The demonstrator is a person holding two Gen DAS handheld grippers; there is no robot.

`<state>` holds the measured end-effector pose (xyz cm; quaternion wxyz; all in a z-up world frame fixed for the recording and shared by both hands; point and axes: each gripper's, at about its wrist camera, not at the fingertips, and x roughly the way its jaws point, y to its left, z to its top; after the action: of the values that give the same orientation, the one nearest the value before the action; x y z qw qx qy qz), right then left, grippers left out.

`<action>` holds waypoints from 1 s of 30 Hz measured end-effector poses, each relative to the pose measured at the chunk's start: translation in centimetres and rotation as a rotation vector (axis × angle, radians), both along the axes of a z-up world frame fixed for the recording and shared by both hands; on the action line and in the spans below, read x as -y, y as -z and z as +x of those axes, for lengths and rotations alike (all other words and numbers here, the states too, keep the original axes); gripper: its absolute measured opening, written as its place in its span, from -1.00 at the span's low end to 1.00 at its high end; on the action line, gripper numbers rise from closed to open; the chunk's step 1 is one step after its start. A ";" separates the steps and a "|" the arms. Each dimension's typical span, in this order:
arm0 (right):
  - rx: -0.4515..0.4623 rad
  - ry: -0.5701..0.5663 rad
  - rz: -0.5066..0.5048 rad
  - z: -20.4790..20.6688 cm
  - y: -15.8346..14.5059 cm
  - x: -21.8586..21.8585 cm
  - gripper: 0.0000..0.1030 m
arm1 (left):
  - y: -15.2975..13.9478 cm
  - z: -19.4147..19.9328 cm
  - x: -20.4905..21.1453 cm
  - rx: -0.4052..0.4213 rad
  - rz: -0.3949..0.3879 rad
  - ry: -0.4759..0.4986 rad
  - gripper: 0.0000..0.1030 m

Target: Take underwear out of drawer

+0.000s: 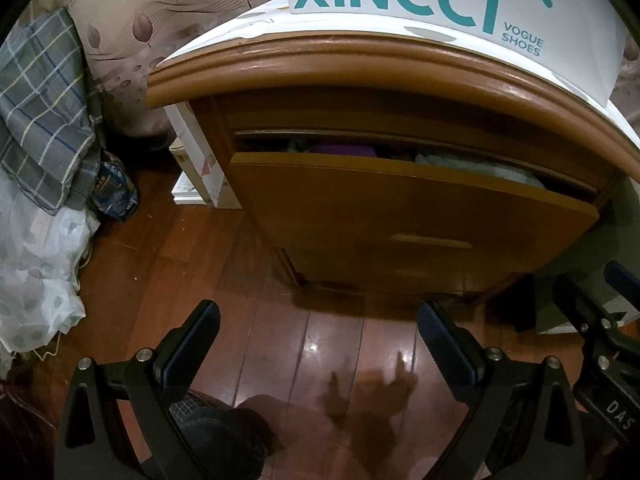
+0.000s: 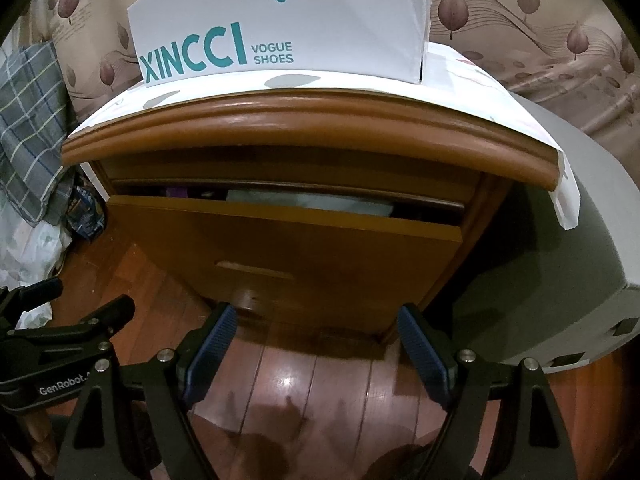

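Observation:
A brown wooden nightstand has its top drawer (image 1: 400,200) (image 2: 288,236) pulled partly out. Folded clothes show in the gap: a purple piece (image 1: 344,149) (image 2: 178,192) at the left and a pale mint-white piece (image 1: 480,168) (image 2: 312,202) at the right. My left gripper (image 1: 318,320) hangs open over the floor in front of the drawer, holding nothing. My right gripper (image 2: 316,320) is also open and empty, just below the drawer front. Each gripper shows at the edge of the other's view.
A white XINCCI shoe box (image 1: 440,0) (image 2: 280,28) stands on the nightstand's cloth-covered top. A plaid cloth (image 1: 40,112) and white plastic bags (image 1: 36,272) lie left. A white box (image 1: 200,168) leans beside the nightstand. A grey-white appliance (image 2: 580,260) stands right. The wooden floor (image 1: 320,340) is glossy.

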<state>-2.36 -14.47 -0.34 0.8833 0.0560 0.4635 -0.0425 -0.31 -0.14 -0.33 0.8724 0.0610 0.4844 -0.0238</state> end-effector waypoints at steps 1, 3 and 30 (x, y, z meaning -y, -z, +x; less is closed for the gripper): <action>0.000 -0.001 -0.002 0.0 0.0 0.0 0.65 | 0.0 0.0 0.0 0.000 0.000 0.000 0.91; -0.001 -0.002 -0.003 0.0 0.0 -0.1 0.65 | 0.0 0.0 0.0 0.001 -0.001 -0.001 0.91; -0.003 0.013 0.022 0.1 -0.3 0.4 0.65 | 0.2 -0.1 -0.3 -0.003 0.001 0.003 0.91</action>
<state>-2.30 -14.86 -0.07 0.8817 0.0686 0.4648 -0.0432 -0.40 0.13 -0.49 0.8717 0.0620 0.4854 -0.0250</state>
